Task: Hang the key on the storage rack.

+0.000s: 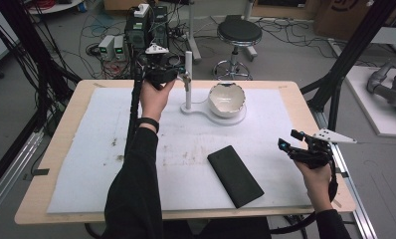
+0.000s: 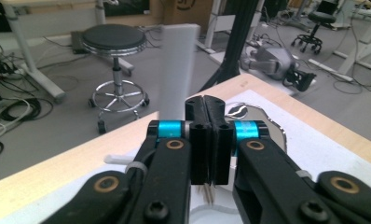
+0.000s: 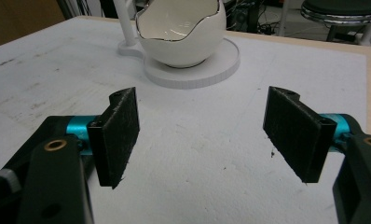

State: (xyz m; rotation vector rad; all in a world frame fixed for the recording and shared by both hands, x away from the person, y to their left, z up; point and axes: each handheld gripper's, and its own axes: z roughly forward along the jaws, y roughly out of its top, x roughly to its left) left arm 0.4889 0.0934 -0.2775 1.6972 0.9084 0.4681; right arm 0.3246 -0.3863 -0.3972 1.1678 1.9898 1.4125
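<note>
My left gripper (image 1: 177, 73) is held up at the far side of the table, right beside the white upright post (image 1: 188, 79) of a stand. In the left gripper view its jaws (image 2: 210, 100) are pressed together, and two thin pale stick ends (image 2: 209, 193) poke out below the pads; the post (image 2: 176, 70) rises blurred just behind. A white eggshell-shaped bowl (image 1: 226, 99) sits on the stand's round base (image 1: 238, 119). My right gripper (image 1: 288, 140) hovers open at the table's right edge, nothing between its pads (image 3: 202, 112), facing the bowl (image 3: 179, 42).
A flat black rectangular block (image 1: 234, 175) lies on the white mat (image 1: 101, 149) near the front middle. A black stool (image 1: 239, 32), cables and equipment boxes stand on the floor beyond the table. The wooden table edge (image 1: 37, 199) frames the mat.
</note>
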